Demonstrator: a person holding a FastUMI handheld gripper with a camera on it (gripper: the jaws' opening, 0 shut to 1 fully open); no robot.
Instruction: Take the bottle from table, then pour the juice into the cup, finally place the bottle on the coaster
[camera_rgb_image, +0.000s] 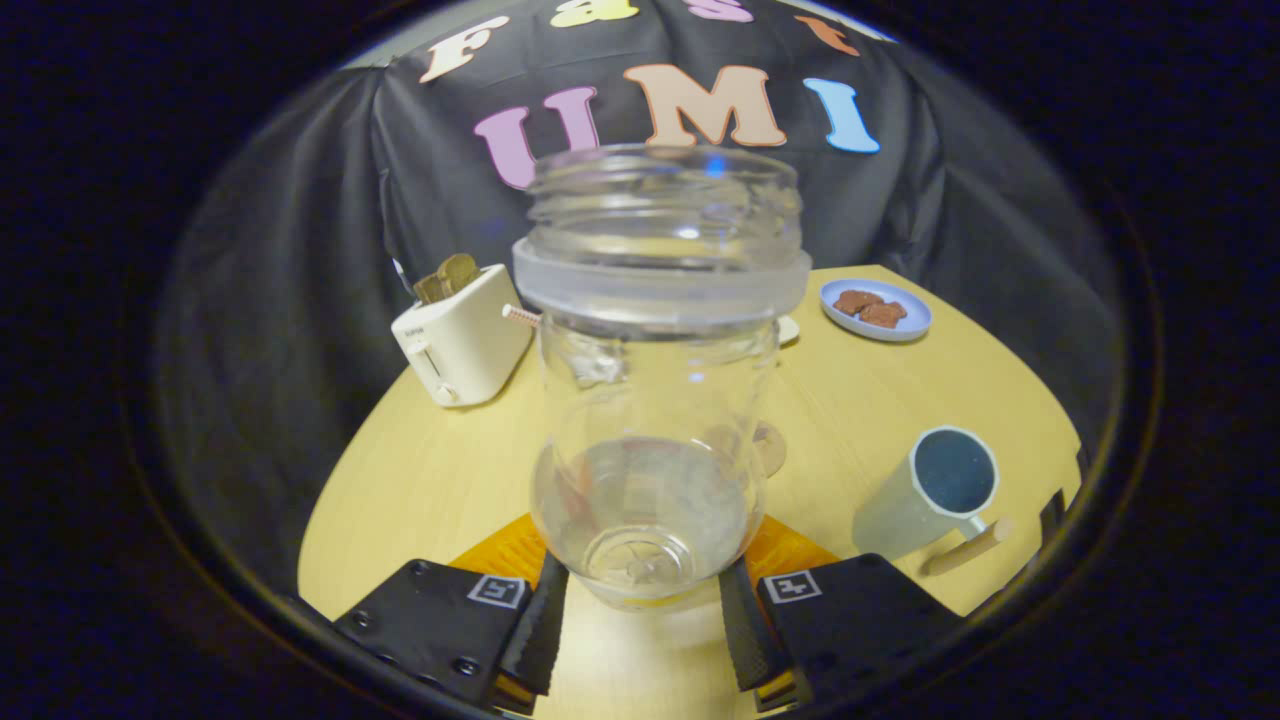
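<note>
- Holding the bottle (655, 400) is what I have the gripper (643, 610) doing: a clear, wide-mouthed jar with no lid, standing upright between the fingers above the table (440, 470), its base nearest me.
- Both fingers (535, 625) press on the lowest part of its body, one each side, so the opening is narrow, set to the width of the base.
- I judge the bottle stiff and smooth, likely slick against the pads and breakable if dropped. It looks nearly empty, so probably light; I cannot tell how much juice is in it.
- Such a low grip leaves the tall neck free to swing. If I could retake it, I would go for the mid-body under the thick collar.
- The cup (930, 490) sits to the right, near me, tilted in this view with its mouth showing, a wooden stick (968, 546) just beside it.
- A round coaster (770, 448) shows partly behind the bottle.
- Farther off are a toaster (462, 340) on the left and a plate (876, 310) with brown pieces on the right.
</note>
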